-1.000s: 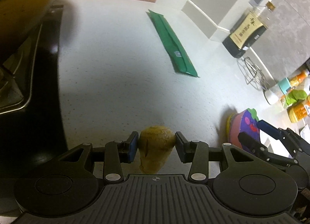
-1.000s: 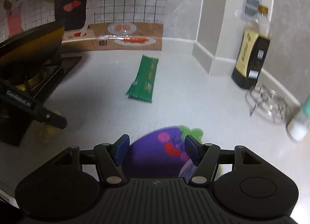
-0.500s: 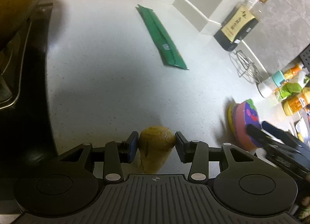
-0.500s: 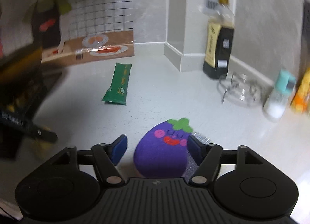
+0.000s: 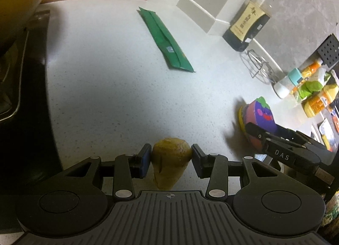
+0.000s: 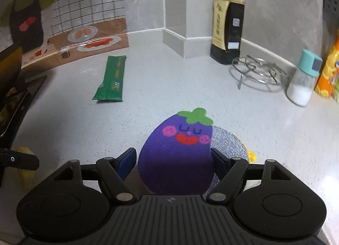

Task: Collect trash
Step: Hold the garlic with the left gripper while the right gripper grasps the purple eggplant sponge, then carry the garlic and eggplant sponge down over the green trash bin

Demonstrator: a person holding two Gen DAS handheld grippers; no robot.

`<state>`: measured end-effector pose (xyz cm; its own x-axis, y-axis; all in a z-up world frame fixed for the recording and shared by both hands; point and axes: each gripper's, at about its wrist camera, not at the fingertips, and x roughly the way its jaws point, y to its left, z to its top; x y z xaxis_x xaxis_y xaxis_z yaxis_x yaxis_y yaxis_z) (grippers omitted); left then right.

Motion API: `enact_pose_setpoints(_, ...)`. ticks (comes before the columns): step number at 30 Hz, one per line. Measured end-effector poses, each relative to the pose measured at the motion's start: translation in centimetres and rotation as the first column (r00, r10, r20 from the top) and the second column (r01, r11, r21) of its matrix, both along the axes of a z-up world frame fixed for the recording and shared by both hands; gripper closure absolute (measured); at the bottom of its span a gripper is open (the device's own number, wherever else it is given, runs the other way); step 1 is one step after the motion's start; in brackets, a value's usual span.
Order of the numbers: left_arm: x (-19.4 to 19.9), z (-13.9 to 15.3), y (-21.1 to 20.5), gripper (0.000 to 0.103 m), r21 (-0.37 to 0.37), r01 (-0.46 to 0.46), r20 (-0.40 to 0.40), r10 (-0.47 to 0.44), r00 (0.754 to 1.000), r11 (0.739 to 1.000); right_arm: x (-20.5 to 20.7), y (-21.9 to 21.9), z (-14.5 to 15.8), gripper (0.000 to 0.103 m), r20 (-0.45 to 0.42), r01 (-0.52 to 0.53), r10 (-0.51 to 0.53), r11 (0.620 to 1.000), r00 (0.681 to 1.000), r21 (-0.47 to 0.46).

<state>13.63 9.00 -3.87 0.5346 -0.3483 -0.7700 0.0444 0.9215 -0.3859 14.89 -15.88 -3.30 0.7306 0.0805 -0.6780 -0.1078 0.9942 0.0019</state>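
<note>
The left tool [image 5: 171, 159] holds one brownish-yellow lump of scrap [image 5: 169, 163] between its pads, both pads pressing its sides. The lump's wider, rounded end points away from the tool and its narrow end points back toward the tool body, so its long axis runs along the fingers.

The right tool [image 6: 172, 163] straddles one purple eggplant-shaped pad [image 6: 178, 153]. Its jaws have just been closing; the right pad lies against the eggplant's edge, while a narrow gap shows at the left pad. The eggplant's green stem points to the far side, so its long axis runs near to far. A silver glitter disc [image 6: 227, 144] lies under it, showing on its right.

One green wrapper [image 6: 111, 78] lies flat on the white bench [image 6: 169, 88], far and left of the eggplant, well apart from both tools. Its long axis runs near to far.

At the far right stand one dark bottle [image 6: 227, 30], one wire trivet [image 6: 257, 73] and one shaker with a teal cap [image 6: 304, 78].
</note>
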Motion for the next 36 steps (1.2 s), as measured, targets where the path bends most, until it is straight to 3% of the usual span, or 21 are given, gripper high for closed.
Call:
enact_pose_setpoints(14, -0.5, -0.3, 1.7, 0.057, -0.065, -0.032, 0.006, 0.032, 0.999, 0.997, 0.1, 5.0, 1.9, 0.036, 0.021, -0.146, 0.147, 0.988, 0.989, -0.054)
enact_pose_setpoints(24, -0.3, -0.7, 1.6, 0.057, -0.097, -0.004, 0.011, 0.005, 1.0, 0.995, -1.0, 5.7, 1.5, 0.036, 0.009, -0.128, 0.129, 0.991, 0.992, -0.024)
enact_pose_setpoints(31, 0.1, 0.5, -1.5, 0.057, -0.096, 0.118, 0.054, -0.113, 0.992, 0.988, -4.5, 2.9, 3.8, 0.036, 0.096, -0.048, 0.044, 0.998, 0.994, 0.036)
enact_pose_setpoints(36, 0.7, 1.1, -6.7, 0.057, -0.054, 0.285, 0.052, -0.282, 0.958, 0.957, -8.0, -0.6, 4.6, 0.036, 0.126, 0.087, -0.094, 0.995, 0.988, 0.055)
